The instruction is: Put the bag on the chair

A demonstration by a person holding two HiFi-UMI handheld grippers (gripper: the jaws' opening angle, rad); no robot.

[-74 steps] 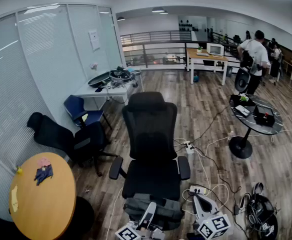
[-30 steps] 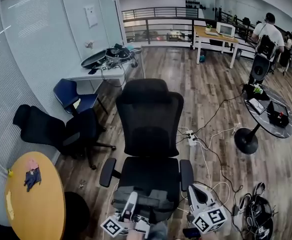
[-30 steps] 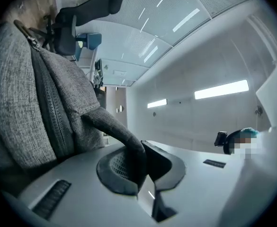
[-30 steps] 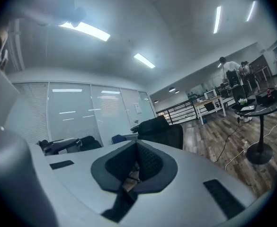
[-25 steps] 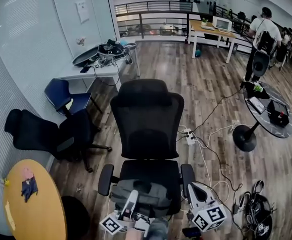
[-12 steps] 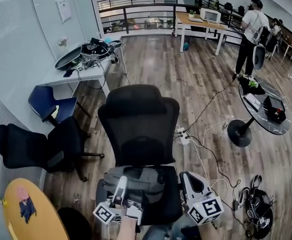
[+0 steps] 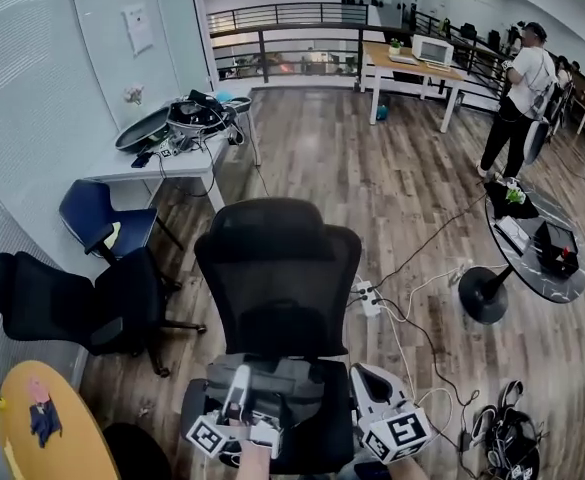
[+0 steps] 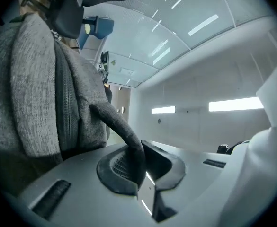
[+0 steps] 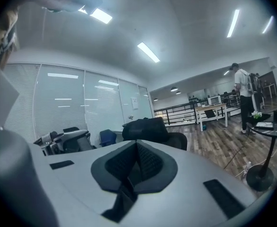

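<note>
A: Where do we find the bag in the head view?
B: We find the grey bag [image 7: 272, 393] lying on the seat of the black mesh chair [image 7: 277, 288], against the foot of the backrest, low in the centre.

A: How do we read the left tool?
B: The left tool [image 7: 240, 376] reaches down onto the bag. In the left gripper view we see its jaws clenched on a grey fabric strap [image 8: 117, 124]. The strap rises from between them and runs back to the bag's body, which fills the left of that view.

A: And the right tool?
B: The right tool [image 7: 357, 373] stands just beside the bag, at the seat's right edge. In the right gripper view we see its jaws pressed together with nothing between them.

A: What else do we mark around the chair?
B: We mark a round wooden desk [image 7: 32, 448] at lower left, and a second black chair [image 7: 52, 303] and a blue chair [image 7: 97, 218] at left. A white desk [image 7: 172, 163] loaded with gear stands behind them, and a round dark desk [image 7: 532, 268] at right. Cables [image 7: 422, 298] lie on the wood floor, and a person [image 7: 517, 88] stands at far right.
</note>
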